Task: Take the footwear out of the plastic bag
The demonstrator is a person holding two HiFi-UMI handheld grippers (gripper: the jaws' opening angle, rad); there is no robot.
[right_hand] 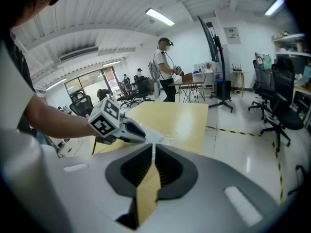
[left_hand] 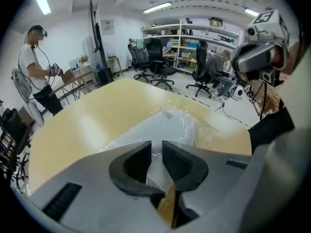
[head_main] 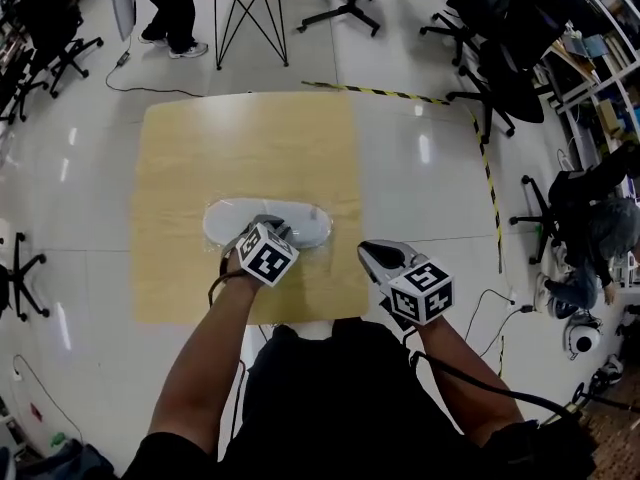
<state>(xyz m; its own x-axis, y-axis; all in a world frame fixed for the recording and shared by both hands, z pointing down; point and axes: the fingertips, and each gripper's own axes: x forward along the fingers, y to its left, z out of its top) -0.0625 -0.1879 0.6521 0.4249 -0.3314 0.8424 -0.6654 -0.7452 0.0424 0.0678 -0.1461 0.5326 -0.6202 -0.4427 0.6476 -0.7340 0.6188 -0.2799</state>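
Though the head view hides it, left tongs (left_hand: 156, 147) gape slightly over the bag (left_hand: 167, 124), right tongs (right_hand: 153, 152) closed

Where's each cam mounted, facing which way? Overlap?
Head view: on head, steeply down at table and plastic bag; both forearms, left gripper, right gripper show.
Left gripper view: on left gripper, along its fingers over the plastic bag toward shelves; right gripper shows upper right.
Right gripper view: on right gripper, across the table; left forearm, left gripper show.
Shared: table, plastic bag.
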